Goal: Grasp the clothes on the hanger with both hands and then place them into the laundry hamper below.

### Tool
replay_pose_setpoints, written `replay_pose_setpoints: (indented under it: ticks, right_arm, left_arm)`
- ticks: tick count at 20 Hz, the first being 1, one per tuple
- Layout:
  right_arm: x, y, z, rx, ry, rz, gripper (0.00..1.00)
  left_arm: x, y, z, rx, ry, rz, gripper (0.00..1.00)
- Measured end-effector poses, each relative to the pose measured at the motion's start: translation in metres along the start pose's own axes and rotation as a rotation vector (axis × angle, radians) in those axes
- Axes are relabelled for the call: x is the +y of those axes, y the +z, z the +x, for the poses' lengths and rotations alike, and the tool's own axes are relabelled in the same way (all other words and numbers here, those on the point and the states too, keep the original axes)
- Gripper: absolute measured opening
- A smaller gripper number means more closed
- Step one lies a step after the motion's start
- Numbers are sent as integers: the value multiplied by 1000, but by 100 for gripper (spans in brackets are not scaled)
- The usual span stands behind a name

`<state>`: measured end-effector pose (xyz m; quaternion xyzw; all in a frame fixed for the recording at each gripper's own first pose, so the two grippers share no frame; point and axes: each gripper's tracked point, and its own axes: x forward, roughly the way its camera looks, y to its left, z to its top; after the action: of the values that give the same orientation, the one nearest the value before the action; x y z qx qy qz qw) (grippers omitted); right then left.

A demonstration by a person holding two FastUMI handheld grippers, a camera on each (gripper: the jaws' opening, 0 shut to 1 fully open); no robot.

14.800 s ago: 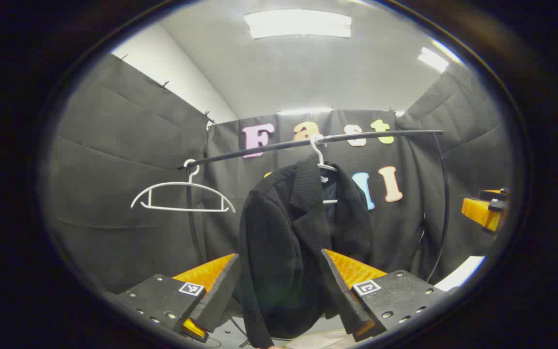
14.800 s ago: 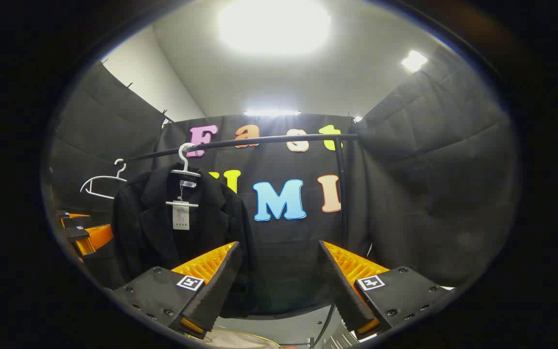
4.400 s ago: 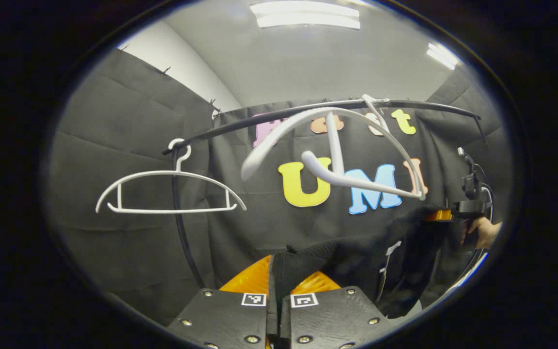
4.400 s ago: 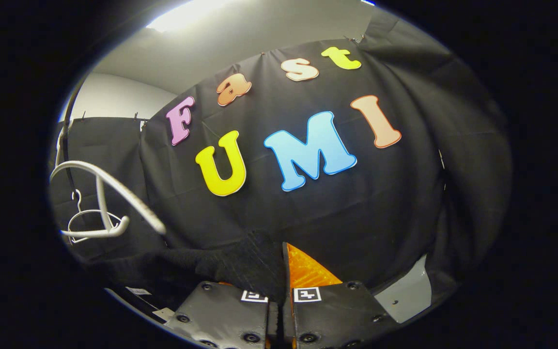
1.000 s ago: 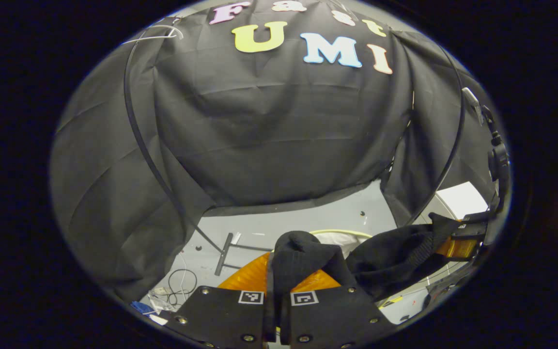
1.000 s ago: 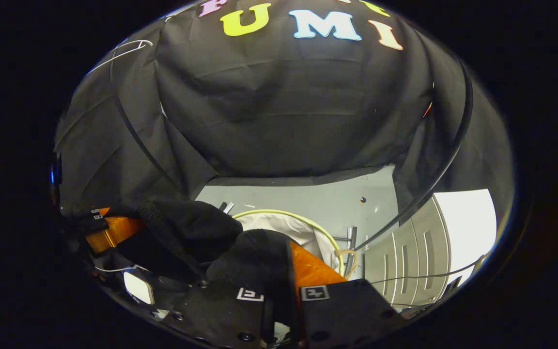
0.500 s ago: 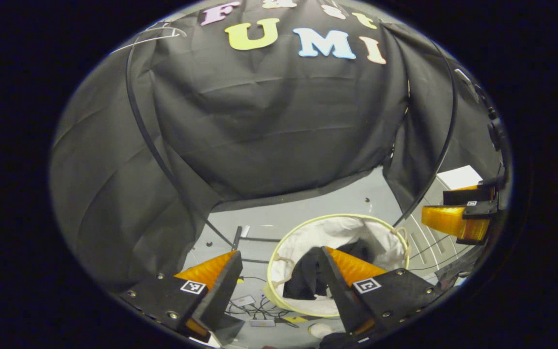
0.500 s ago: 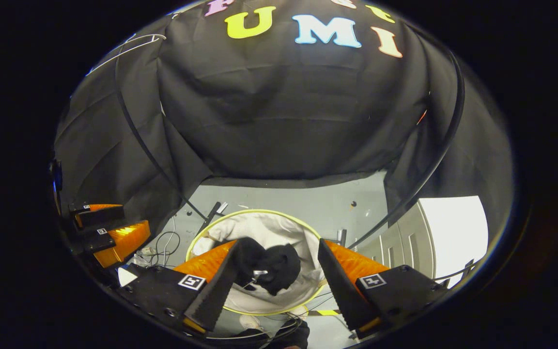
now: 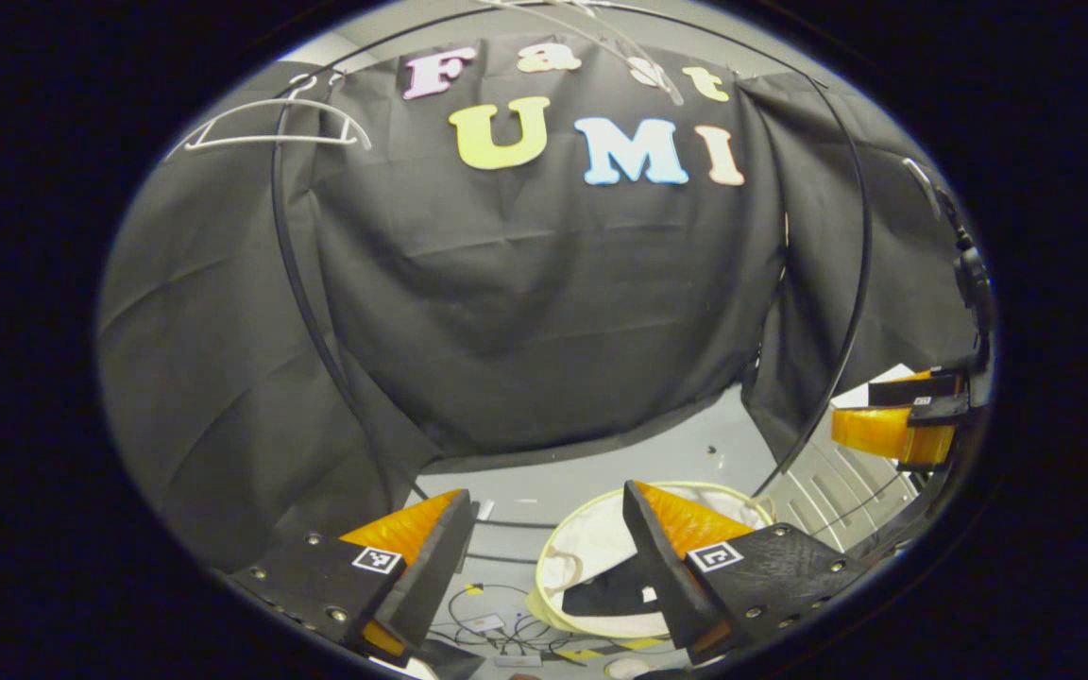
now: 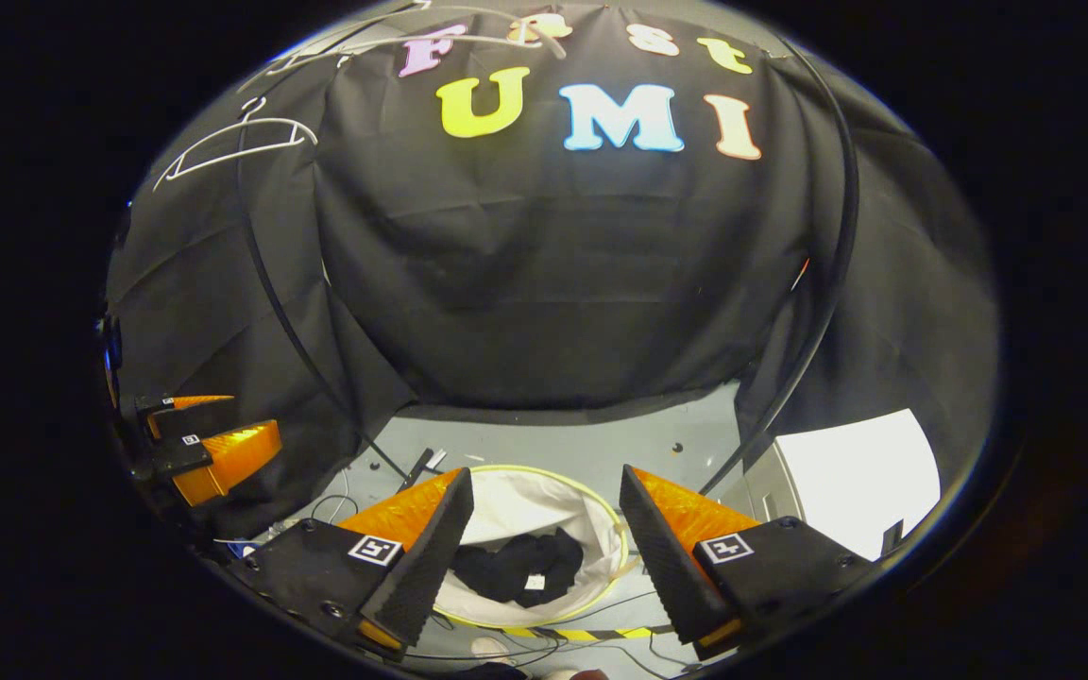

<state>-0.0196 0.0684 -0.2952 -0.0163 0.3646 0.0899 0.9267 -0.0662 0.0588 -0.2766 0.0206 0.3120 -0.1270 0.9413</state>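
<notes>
The black jacket [image 10: 518,569] lies crumpled inside the white laundry hamper [image 10: 544,501] with its pale yellow rim, on the floor below both grippers. In the left gripper view a dark part of the jacket [image 9: 605,597] shows in the hamper [image 9: 582,543]. My left gripper [image 9: 544,510] is open above the hamper with nothing between its fingers. My right gripper [image 10: 544,496] is open too, straight over the hamper. The right gripper [image 9: 898,425] also appears at the right edge of the left gripper view, and the left gripper [image 10: 209,444] at the left edge of the right gripper view.
A black rail frame [image 9: 294,264] arches overhead with white hangers [image 9: 265,127] on it, bare. Loose cables [image 9: 497,628] lie on the grey floor by the hamper. A white cabinet [image 10: 851,472] stands at the right.
Both grippers opened and let go of the jacket, which dropped into the hamper. Since half a second ago both grippers have risen and tilted up, so the hamper sits lower in both views.
</notes>
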Motion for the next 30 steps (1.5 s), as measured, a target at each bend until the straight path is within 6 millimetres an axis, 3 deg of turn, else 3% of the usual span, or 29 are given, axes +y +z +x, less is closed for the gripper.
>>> replay_pose_setpoints:
  ticks: [5, 6, 8, 9, 10, 16, 18, 19, 23, 30]
  right_arm:
    - [-16, 44, -43, -140, -10, 22, 99]
    - [-20, 53, -54, -169, -13, 23, 94]
    - [-26, 69, -72, -225, -21, 24, 99]
    - [-29, 79, -84, -257, -27, 27, 94]
    - [-32, 88, -95, -285, -31, 30, 99]
    - [-41, 120, -147, -405, -45, 20, 98]
    - [-44, 126, -161, -439, -52, 19, 98]
    - [-44, 128, -167, -454, -56, 17, 93]
    - [-52, 141, -193, -510, -76, 3, 93]
    - [-61, 151, -233, -588, -102, -14, 93]
  left_arm:
    - [-3, 63, -40, -129, 14, 17, 94]
    - [-4, 79, -49, -156, 20, 22, 94]
    - [-8, 104, -66, -208, 26, 13, 94]
    - [-12, 116, -74, -233, 24, 9, 94]
    - [-15, 126, -83, -258, 29, 9, 94]
    - [-21, 188, -134, -383, 60, 11, 94]
    - [-15, 202, -149, -415, 73, 15, 94]
    - [-13, 208, -157, -430, 79, 13, 94]
    - [-5, 216, -198, -475, 99, 3, 94]
    - [-3, 230, -239, -534, 133, 4, 94]
